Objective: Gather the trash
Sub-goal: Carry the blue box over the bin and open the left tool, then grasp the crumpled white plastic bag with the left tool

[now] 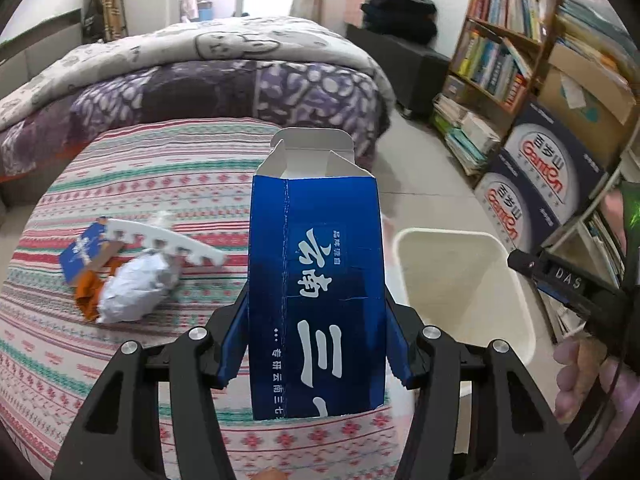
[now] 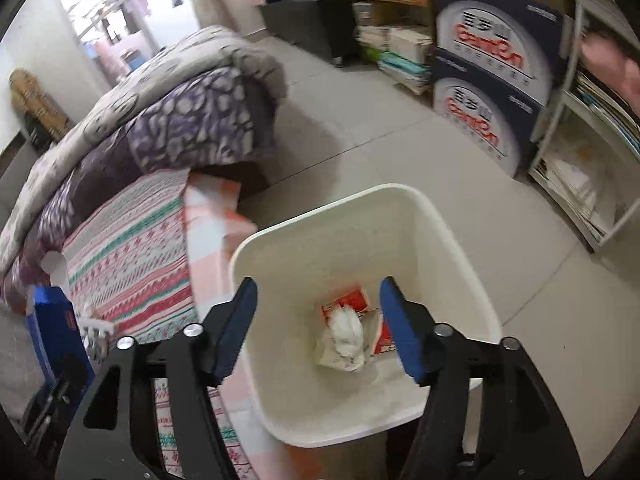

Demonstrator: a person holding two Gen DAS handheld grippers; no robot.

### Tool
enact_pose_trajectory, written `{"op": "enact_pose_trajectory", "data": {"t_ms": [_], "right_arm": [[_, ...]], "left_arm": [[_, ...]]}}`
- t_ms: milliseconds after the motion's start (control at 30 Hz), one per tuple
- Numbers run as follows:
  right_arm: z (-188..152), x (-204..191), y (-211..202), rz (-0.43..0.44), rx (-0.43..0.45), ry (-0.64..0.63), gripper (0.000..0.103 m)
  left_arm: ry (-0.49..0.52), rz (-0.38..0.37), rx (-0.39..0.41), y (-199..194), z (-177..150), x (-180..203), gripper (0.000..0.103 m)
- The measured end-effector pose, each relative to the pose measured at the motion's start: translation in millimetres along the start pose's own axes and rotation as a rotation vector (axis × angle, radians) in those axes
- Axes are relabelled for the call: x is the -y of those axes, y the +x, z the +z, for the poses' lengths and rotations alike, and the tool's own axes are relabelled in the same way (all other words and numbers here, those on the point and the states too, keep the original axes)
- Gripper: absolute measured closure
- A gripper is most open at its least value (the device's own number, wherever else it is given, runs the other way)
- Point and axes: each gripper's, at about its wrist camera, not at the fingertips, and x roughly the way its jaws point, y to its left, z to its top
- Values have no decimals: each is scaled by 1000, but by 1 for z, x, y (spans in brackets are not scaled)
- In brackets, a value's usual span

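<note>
In the left wrist view my left gripper [image 1: 316, 332] is shut on a tall blue carton [image 1: 316, 264] with white lettering, held upright with its top flaps open, over the striped bedspread [image 1: 160, 176]. To its left on the bed lie a white toothed foam strip [image 1: 168, 242], a crumpled silver wrapper [image 1: 136, 288], an orange wrapper [image 1: 86, 294] and a blue card [image 1: 82, 250]. My right gripper [image 2: 318, 292] hangs open over the white bin [image 2: 400, 216] with nothing between its pads. Below it, inside the bin, are a crumpled white paper [image 2: 344, 340] and a red-and-white packet [image 2: 348, 298].
The bin [image 1: 460, 280] stands on the tiled floor right against the bed's edge. A folded purple and grey quilt [image 1: 224, 80] covers the far half of the bed. Bookshelves [image 1: 500, 52] and stacked printed boxes [image 1: 548, 176] line the right side. A hand [image 1: 580, 376] shows at the right edge.
</note>
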Motion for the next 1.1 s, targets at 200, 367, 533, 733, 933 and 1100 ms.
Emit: {"op": "enact_pose_trajectory", "data": {"t_ms": [200,367,533,733,933,1100], "right_arm": [[6,27,-4,-16,12,66,33],[9,41,-9,-21,25,102,28],[13,54,-13,-14,34,140,26],[17,72,-21,-23,75,216,21],[18,62,-26,-18,103,207,17],[16,46,-25,0,97,179,16]], "left_arm": [[40,-60,-33,15,-4,31,46],[84,-113,-52,25,-6,60,46],[118,-202,-84,35,-8,87,46],[87,-358,-134,46,-3,105,40],[15,-487,-167,52,1,100,22],[4,-422,-155,47,6,81,20]]}}
